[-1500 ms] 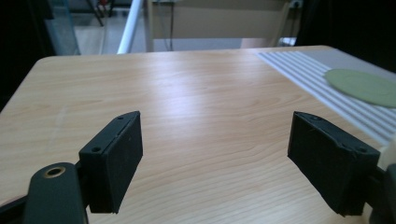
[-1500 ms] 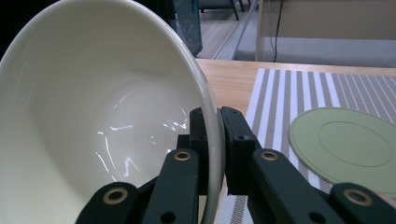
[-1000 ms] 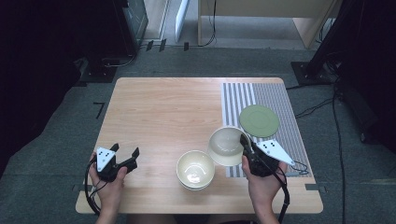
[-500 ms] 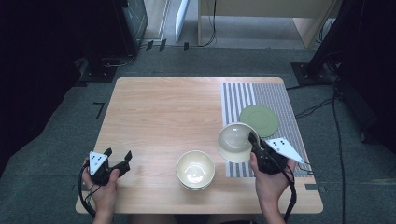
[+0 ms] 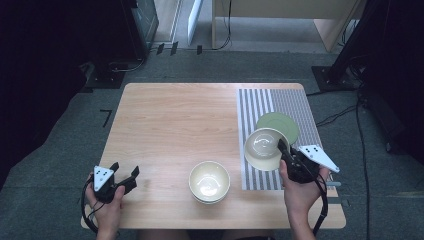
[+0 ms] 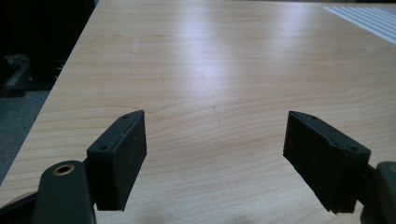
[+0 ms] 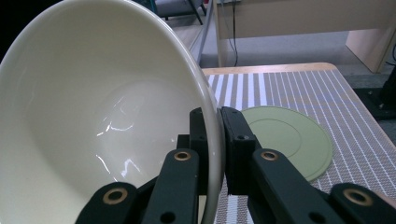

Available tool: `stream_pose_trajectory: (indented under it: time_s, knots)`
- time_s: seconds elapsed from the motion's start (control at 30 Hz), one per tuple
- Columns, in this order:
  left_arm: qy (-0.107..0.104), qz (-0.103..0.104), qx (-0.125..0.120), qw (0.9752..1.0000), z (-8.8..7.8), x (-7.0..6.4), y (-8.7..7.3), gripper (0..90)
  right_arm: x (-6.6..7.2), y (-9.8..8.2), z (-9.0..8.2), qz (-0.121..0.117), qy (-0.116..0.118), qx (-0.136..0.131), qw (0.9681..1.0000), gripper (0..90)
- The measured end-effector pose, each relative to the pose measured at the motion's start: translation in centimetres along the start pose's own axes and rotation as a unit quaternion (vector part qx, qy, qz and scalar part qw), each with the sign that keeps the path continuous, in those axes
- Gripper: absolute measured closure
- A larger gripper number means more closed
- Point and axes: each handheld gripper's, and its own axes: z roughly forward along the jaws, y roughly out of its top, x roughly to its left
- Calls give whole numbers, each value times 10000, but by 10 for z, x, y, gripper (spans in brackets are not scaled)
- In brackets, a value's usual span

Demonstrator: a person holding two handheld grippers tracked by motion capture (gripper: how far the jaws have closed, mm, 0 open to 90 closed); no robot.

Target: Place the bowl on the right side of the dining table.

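My right gripper [image 5: 286, 151] pinches a bowl [image 5: 263, 148] by its rim above the counter's [image 5: 175, 125] striped right side, left fingers [image 6: 122, 156] wide; next, I'd set it down gently.

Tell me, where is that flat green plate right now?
In the high view the green plate lies flat on the striped mat at the table's right side, just beyond the cream bowl held in the right hand-held gripper.

Cream bowl [image 7: 93, 121], pale green plate [image 7: 289, 135], grey-and-white striped mat [image 5: 260, 107], light wood table [image 5: 175, 125]
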Motion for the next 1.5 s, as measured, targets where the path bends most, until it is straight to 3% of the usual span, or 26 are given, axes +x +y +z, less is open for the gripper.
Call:
stream_pose_trajectory:
  time_s: [0.43,0.77,1.33,1.5]
  knots:
    - [-7,161,35,9999,6,-6,-2,215,-12,0,16,-38,-214,99,9997,846]
    - [-32,-9,1,10000,5,-3,-2,215,-24,5,30,92,-386,137,9991,846]
    - [-35,59,-4,10000,5,-4,-2,215,-40,11,45,186,-632,178,9977,846]
    - [-28,68,-9,10000,5,-5,-2,215,-47,10,53,310,-656,234,9971,846]
